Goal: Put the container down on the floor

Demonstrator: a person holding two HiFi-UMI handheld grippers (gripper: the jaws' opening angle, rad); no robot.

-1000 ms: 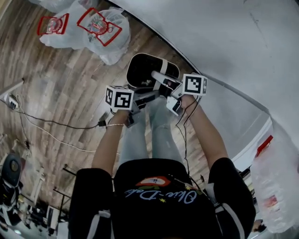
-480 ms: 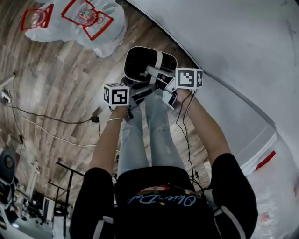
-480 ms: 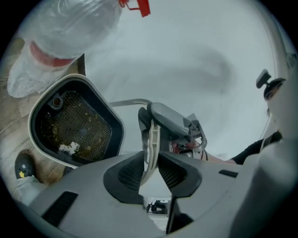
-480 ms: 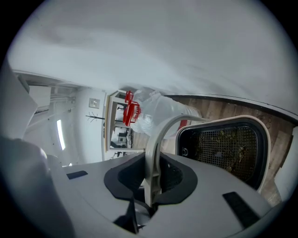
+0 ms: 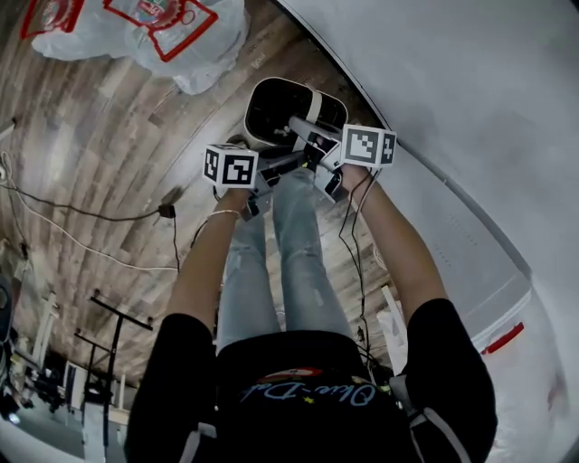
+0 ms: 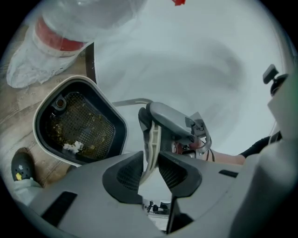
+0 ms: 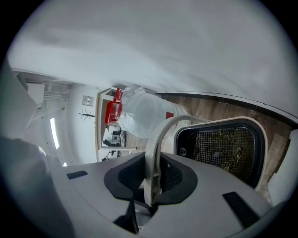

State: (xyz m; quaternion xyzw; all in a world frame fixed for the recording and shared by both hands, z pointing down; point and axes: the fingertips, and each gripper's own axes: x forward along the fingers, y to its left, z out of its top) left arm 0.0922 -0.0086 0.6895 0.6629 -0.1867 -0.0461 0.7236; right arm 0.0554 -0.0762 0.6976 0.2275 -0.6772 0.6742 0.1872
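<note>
The container [image 5: 262, 90] is a white bin with a black inside and a mesh basket, low over the wood floor just beyond the person's feet. Its thin white handle [image 5: 313, 110] arches over it. My right gripper [image 5: 312, 145] is shut on the handle [image 7: 156, 135], with both pads pressed against the strip. My left gripper [image 5: 294, 163] is opening. The handle [image 6: 151, 139] still runs between its pads, and a gap shows beside it. In the left gripper view the container [image 6: 44, 111] sits next to a shoe [image 6: 21, 165]. I cannot tell whether its base touches the floor.
Clear plastic bags with red print [image 5: 163, 27] lie on the floor beyond the container. A white wall [image 5: 470, 108] runs along the right. Cables [image 5: 90, 217] cross the floor at left, and a black stand [image 5: 109, 316] is nearer. The person's legs [image 5: 289, 262] are below the grippers.
The bags have slid toward the top of the head view, and more of the wall shows at right. Both grippers stay together on the handle over the container.
</note>
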